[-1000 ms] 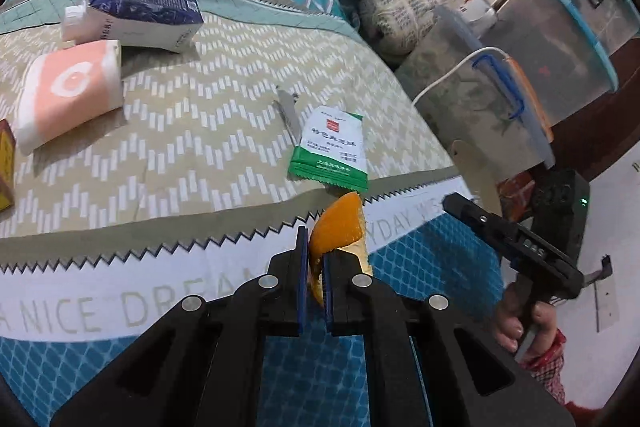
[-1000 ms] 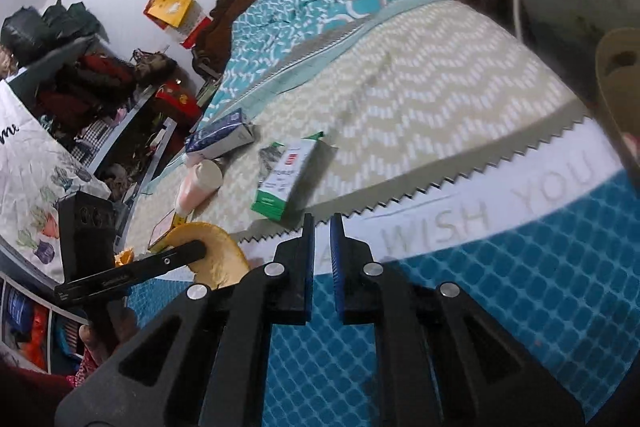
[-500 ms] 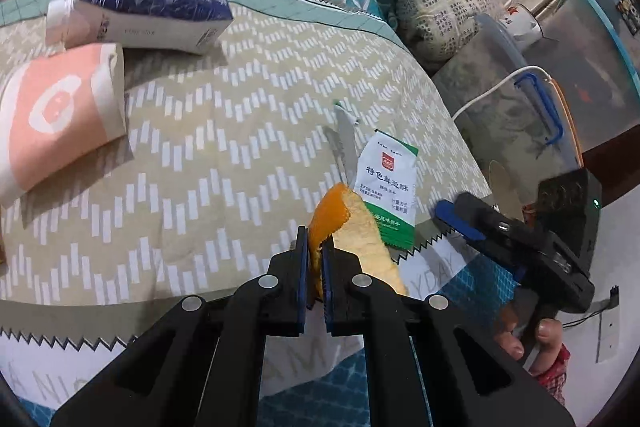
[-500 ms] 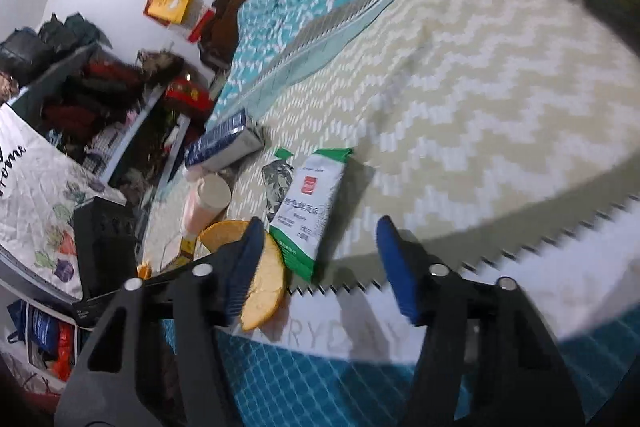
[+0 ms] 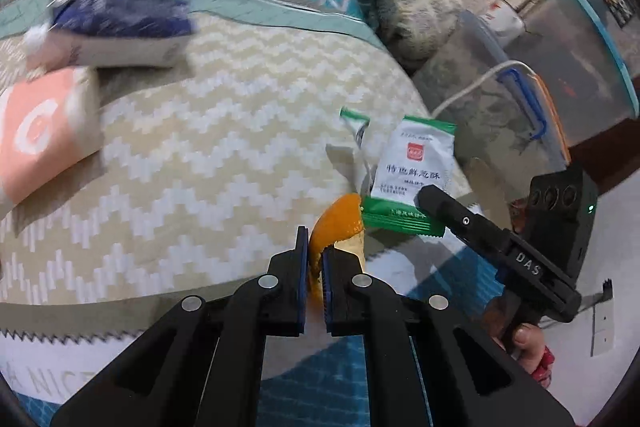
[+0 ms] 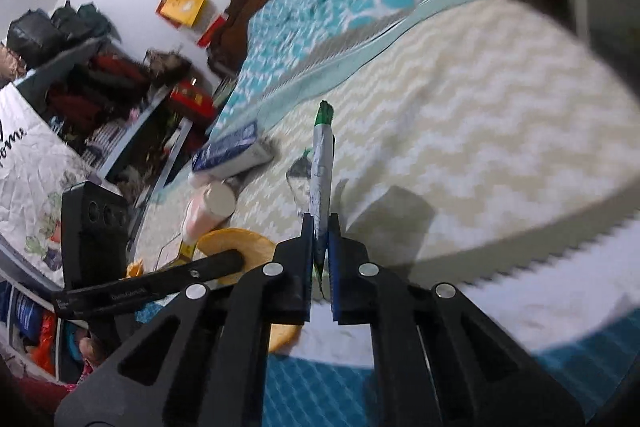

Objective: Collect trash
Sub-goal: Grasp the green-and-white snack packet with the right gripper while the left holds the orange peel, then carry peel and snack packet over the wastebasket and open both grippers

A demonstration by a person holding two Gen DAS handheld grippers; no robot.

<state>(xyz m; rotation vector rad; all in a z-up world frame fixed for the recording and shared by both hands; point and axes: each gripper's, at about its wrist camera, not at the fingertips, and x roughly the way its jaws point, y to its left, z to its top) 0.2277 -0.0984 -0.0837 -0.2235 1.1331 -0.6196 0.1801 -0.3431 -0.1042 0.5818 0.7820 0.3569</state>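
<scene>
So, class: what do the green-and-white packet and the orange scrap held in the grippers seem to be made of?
Green-and-white packet: probably thin plastic film, glossy, with printed text and crimped green ends.
Orange scrap: looks like citrus peel, dimpled orange outside, pale pith inside.

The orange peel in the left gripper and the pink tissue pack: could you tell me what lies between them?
In the left wrist view, only bare zigzag-patterned bedspread lies between the orange peel and the pink tissue pack.
</scene>
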